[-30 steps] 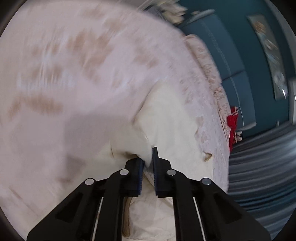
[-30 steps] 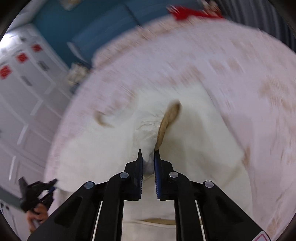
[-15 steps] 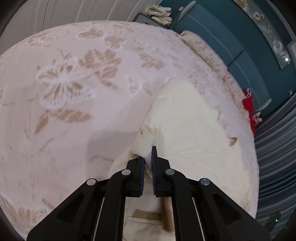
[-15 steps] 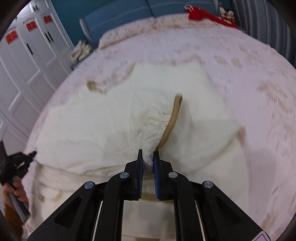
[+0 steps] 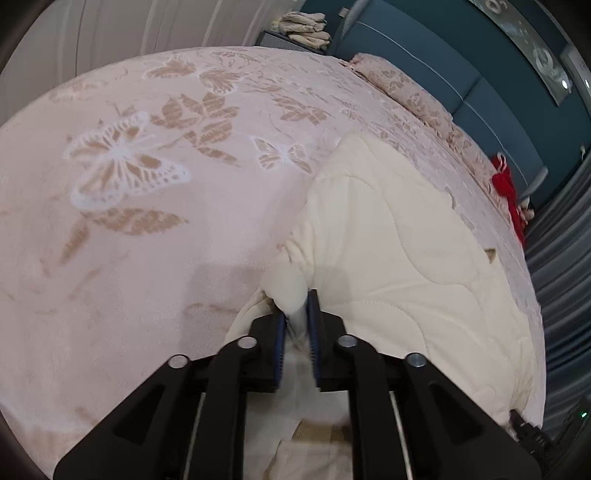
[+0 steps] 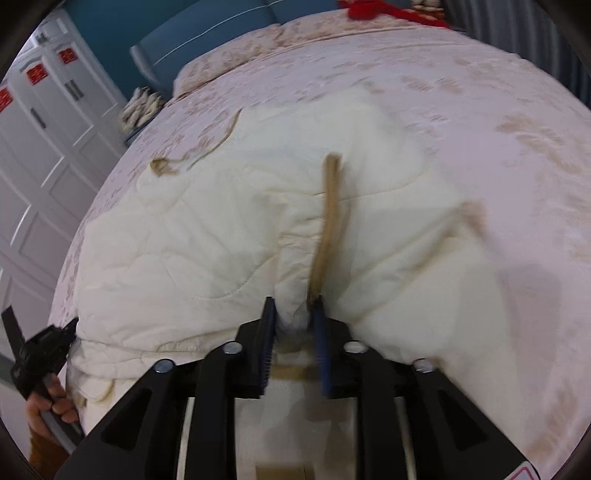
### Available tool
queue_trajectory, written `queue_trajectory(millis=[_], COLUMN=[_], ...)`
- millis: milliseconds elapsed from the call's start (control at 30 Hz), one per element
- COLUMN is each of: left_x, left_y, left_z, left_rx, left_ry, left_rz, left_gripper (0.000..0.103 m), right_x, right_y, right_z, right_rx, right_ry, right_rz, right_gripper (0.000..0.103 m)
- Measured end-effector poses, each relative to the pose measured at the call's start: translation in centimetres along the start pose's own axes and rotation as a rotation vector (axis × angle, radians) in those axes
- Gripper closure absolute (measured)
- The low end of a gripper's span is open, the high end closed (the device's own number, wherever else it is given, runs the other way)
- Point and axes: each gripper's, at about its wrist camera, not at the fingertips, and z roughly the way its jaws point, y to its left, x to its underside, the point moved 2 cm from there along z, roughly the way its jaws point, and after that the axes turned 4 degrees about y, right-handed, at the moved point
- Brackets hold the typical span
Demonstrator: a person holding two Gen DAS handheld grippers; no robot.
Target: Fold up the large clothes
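A large cream quilted garment (image 5: 399, 236) lies spread on the pink bed, with a tan strap (image 6: 328, 218) lying up its middle. My left gripper (image 5: 297, 306) is shut on a bunched edge of the garment at its left side. My right gripper (image 6: 293, 317) holds a bunched fold of the garment (image 6: 207, 229) between its blue pads (image 6: 267, 325) at the base of the tan strap, its jaws a little apart. The left gripper also shows in the right wrist view (image 6: 40, 354), held by a hand at the garment's left corner.
The pink bedspread (image 5: 129, 177) with butterfly and leaf pattern stretches wide to the left. A teal headboard (image 5: 443, 74), a red cloth (image 5: 506, 184), folded linen on a stand (image 5: 306, 29), white wardrobe doors (image 6: 40, 147) and grey curtains (image 5: 561, 266) surround the bed.
Both grippers have pulled back toward the near edge of the bed with the garment in them, and the garment lies flatter. The right gripper's jaws stand a little wider than before.
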Motion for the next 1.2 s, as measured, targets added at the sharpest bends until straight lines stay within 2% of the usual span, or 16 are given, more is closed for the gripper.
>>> queue_trajectory(millis=[33, 100, 167, 233, 267, 333, 400, 467, 567, 667, 767, 833, 967, 1100, 1200], left_x=[-0.1, -0.1, -0.4, -1.2, -1.5, -1.6, -1.0, 0.2, 1.7, 2.5, 3.0, 3.1, 3.6, 4.1, 4.4], left_y=[-0.2, -0.6, -1.6, -3.9, -5.1, -8.3, -10.2, -11.2, -10.0, -8.5, -7.6, -7.2, -6.4, -7.1, -7.4], left_z=[-1.3, -4.9, -7.7, -8.8, -8.7, -7.6, -5.6, -3.0, -0.1, 1.0, 1.5, 1.5, 1.6, 1.9, 2.2], left_rx=[-0.019, -0.04, -0.052, -0.011, 0.013, 0.039, 0.011, -0.036, -0.091, -0.116, -0.147, -0.147, -0.131, -0.175, -0.197], left_ry=[-0.013, -0.074, -0.119, -0.119, -0.108, -0.092, -0.059, -0.012, 0.034, 0.023, 0.002, -0.01, -0.036, -0.063, -0.082], left_rz=[0.028, 0.094, 0.127, 0.15, 0.163, 0.211, 0.266, 0.305, 0.291, 0.287, 0.328, 0.33, 0.315, 0.352, 0.37], left_gripper=[0.075, 0.072, 0.07, 0.07, 0.07, 0.07, 0.07, 0.07, 0.07, 0.068, 0.068, 0.068, 0.068, 0.068, 0.068], right_x=[0.1, 0.3, 0.1, -0.4, -0.7, -0.8, -0.5, -0.1, 1.0, 2.3, 2.8, 2.8, 3.1, 3.2, 3.3], right_y=[-0.2, 0.2, 1.3, 3.7, 5.4, 8.6, 11.5, 12.5, 12.6, 11.2, 9.6, 9.2, 8.6, 7.2, 7.1], right_z=[-1.1, -4.1, -5.5, -5.6, -5.4, -4.6, -2.9, -1.4, 0.9, 2.5, 3.1, 3.2, 2.9, 2.9, 3.5], right_rx=[0.026, 0.071, 0.055, 0.014, -0.015, -0.048, -0.048, -0.047, -0.009, 0.026, 0.024, 0.013, 0.055, 0.061, 0.075], right_ry=[-0.02, -0.08, -0.106, -0.095, -0.09, -0.087, -0.07, -0.035, 0.013, 0.036, 0.019, 0.011, -0.036, -0.064, -0.076], right_rz=[-0.004, -0.043, -0.075, -0.122, -0.154, -0.222, -0.308, -0.335, -0.354, -0.368, -0.372, -0.365, -0.342, -0.264, -0.257], right_gripper=[0.073, 0.073, 0.073, 0.074, 0.077, 0.078, 0.079, 0.079, 0.079, 0.082, 0.085, 0.086, 0.093, 0.102, 0.102])
